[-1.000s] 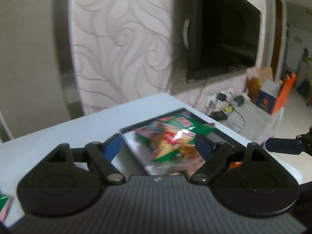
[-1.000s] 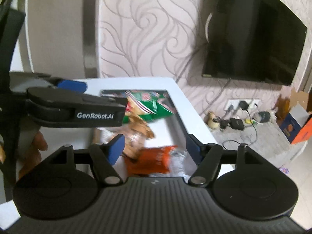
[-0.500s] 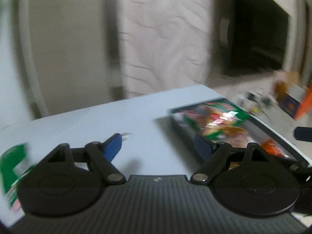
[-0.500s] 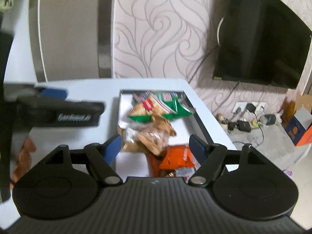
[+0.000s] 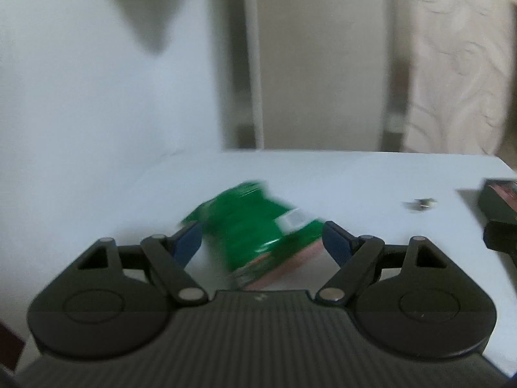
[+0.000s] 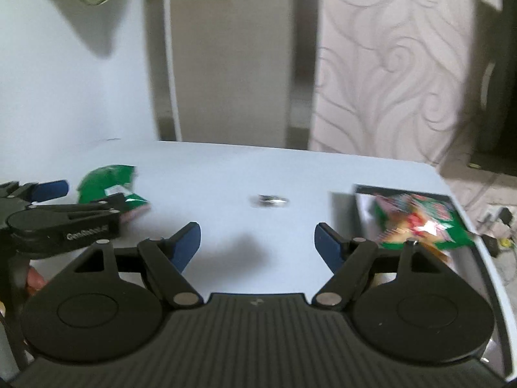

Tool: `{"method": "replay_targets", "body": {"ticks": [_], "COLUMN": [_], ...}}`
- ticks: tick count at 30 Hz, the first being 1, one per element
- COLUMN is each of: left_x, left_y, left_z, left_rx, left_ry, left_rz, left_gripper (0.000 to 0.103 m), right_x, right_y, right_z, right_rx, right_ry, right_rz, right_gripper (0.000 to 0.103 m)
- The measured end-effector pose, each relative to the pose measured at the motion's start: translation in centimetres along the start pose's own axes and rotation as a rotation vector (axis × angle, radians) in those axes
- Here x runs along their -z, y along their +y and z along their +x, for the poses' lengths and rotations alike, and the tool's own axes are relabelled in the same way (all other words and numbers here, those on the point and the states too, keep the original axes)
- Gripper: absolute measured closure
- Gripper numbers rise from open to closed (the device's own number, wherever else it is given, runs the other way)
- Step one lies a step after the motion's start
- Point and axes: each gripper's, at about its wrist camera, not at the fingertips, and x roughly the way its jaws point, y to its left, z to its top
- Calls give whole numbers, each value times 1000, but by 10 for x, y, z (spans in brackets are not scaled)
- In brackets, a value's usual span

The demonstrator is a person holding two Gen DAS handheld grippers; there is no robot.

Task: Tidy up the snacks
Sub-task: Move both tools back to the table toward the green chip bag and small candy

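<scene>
Lying on white tabletop [image 5: 371, 174]: green snack packet [image 5: 255, 229], ungripped between gaping left tongs [image 5: 263, 242]; right tongs [image 6: 257, 244] spread, empty.

A white table [image 6: 290, 174] stands against swirl-patterned wallpaper [image 6: 387, 64], with a dark television [image 6: 504, 80] mounted at right.

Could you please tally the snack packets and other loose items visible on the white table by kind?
Green snack packet lying loose on the table: 1
Black tray: 1
Snack packets in the tray, blurred: at least 2
Small silvery object, too blurred to identify: 1
Total: at least 5
</scene>
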Motion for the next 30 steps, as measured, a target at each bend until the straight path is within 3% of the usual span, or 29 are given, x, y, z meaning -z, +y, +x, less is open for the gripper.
{"method": "replay_targets", "body": {"ticks": [5,10,14,21,30], "left_x": [-6,-18,-19,-18,-36], "left_y": [33,40,44,51,96], "left_z": [29,47,67,70,69], "left_rx": [24,77,112,125,144], "left_ry": [142,160,244,223,194], "left_rz": [-178,-237,-273,-222,-255], "left_gripper": [20,20,20,20,20], "right_x": [-12,-18,-21,-55,-68], "right_y": [22,27,23,23,90], "right_z": [14,24,28,71,151], "right_rx": [-48,-59,-47,-26,-126], "right_ry": [3,6,2,-8,45], "right_rz": [-26,-36,-45,-58,-245], "right_gripper": [20,20,20,20,20]}}
